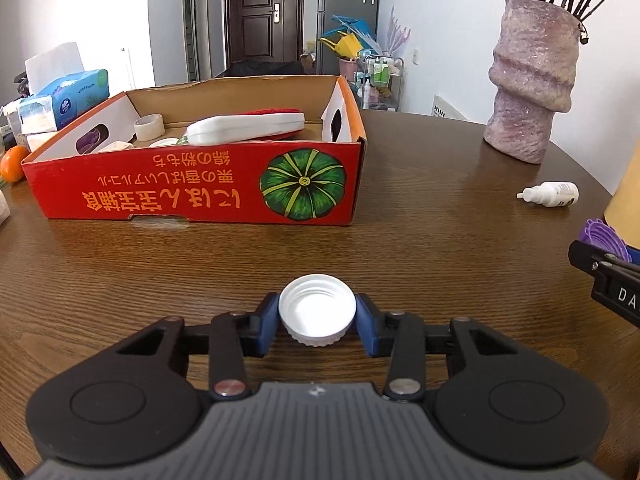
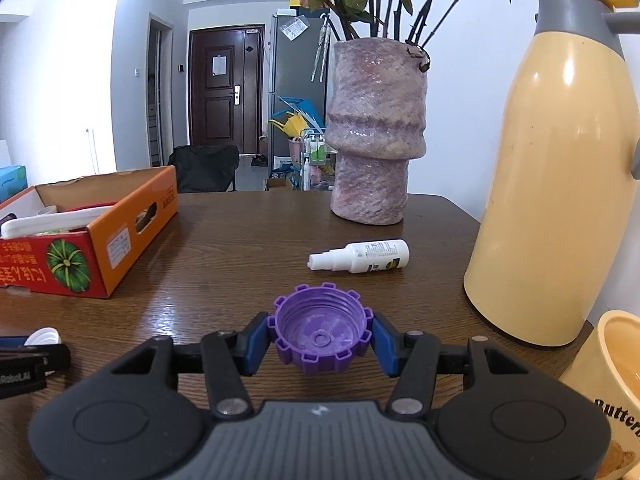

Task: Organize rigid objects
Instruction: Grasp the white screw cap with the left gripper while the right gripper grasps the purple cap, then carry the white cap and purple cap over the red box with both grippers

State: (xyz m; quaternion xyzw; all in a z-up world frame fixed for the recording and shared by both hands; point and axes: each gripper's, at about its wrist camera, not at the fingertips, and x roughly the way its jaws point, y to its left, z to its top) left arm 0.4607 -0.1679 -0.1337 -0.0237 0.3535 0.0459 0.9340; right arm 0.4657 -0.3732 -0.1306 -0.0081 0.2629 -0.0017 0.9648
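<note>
My left tool point(image 1: 317, 322) grips a white cap point(image 1: 317, 310), open side up, just above the worktop point(image 1: 420, 220). My right tool point(image 2: 320, 340) pinches a purple cap point(image 2: 320, 334) the same way. The red box point(image 1: 200, 188) sits at my left tool's eleven o'clock, and a small white bottle point(image 2: 360, 255) lies at my right tool's twelve o'clock, near the vase point(image 2: 374, 136).
</note>
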